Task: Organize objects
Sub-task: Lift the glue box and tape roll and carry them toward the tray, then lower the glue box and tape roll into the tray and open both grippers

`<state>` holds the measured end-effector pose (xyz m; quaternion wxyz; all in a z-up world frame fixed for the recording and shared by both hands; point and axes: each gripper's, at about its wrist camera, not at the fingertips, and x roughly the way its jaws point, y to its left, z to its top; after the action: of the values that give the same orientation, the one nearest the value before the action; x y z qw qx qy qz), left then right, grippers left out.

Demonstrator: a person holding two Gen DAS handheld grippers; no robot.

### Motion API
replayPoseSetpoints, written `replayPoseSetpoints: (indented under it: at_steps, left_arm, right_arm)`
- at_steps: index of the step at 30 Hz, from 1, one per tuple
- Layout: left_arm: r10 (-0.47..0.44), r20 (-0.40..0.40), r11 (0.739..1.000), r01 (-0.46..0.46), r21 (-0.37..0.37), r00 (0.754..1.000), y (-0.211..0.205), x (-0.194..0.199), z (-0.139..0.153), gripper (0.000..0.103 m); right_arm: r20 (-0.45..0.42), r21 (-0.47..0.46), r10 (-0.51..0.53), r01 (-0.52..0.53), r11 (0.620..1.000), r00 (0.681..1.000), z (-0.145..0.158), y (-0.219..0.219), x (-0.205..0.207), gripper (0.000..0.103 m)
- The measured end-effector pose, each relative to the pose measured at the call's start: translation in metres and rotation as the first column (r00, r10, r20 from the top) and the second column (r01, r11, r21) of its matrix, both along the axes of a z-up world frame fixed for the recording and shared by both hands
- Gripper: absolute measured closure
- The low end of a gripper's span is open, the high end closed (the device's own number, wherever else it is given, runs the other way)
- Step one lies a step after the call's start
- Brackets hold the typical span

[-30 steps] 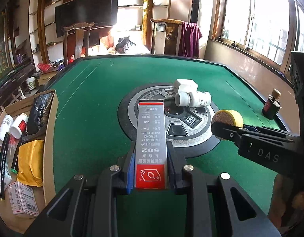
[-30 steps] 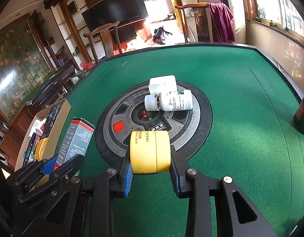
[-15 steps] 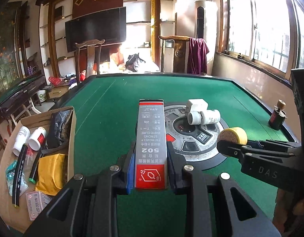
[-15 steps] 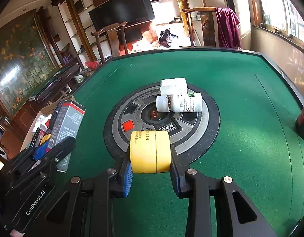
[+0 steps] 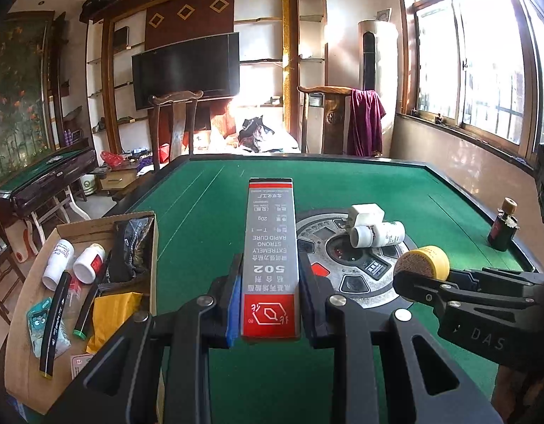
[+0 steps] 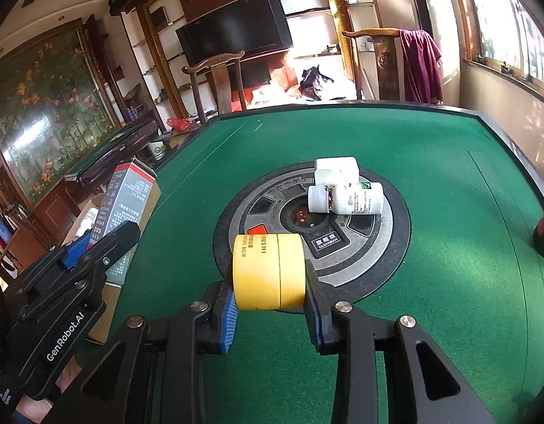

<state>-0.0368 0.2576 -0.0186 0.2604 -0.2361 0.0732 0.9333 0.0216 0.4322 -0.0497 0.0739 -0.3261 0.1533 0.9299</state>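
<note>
Left gripper (image 5: 270,304) clamped on a long grey-and-red glue box (image 5: 270,258), held lengthwise above the green table (image 5: 208,212), pointing toward 12 o'clock. Right gripper (image 6: 270,305) clenched on a yellow jar (image 6: 268,270), lying on its side between the blue pads, over the near rim of the round centre panel (image 6: 342,272). On that panel, at 1 o'clock from the jar: a white bottle (image 6: 346,198) on its side, touching a white block (image 6: 337,169) just behind it. Dark bottle (image 5: 503,228) upright near the table's edge at 3 o'clock. Cardboard box (image 5: 31,353) at 9 o'clock off the table's left edge, packed with two white bottles, a yellow packet, a black pouch and tubes.
</note>
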Motion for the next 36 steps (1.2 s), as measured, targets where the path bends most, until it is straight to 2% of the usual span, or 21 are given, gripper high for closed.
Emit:
replayPoseSetpoints:
  at_steps: [8,16,22,36]
  left_arm:
    - [0.038,-0.059,0.999,-0.037,0.025,0.998,-0.011,0.006,0.009,0.076]
    - [0.096,-0.063,0.993,-0.091,0.069,0.993,-0.043,0.007,0.012,0.076]
    - [0.158,0.005,0.975,-0.157,0.16,0.987,-0.098,-0.002,0.017,0.076]
    - [0.339,0.117,0.921,-0.355,0.16,0.933,-0.219,-0.034,-0.004,0.076]
  right_arm:
    - [-0.029,0.011,0.006,-0.006,1.0,1.0,0.008,-0.008,0.004,0.068]
    - [-0.036,0.043,0.032,-0.03,0.999,0.999,0.013,-0.038,0.002,0.068]
    - [-0.037,0.032,0.077,-0.076,0.997,0.996,0.013,-0.072,-0.005,0.068]
    - [0.001,0.055,0.312,-0.312,0.949,0.95,0.004,-0.191,-0.049,0.068]
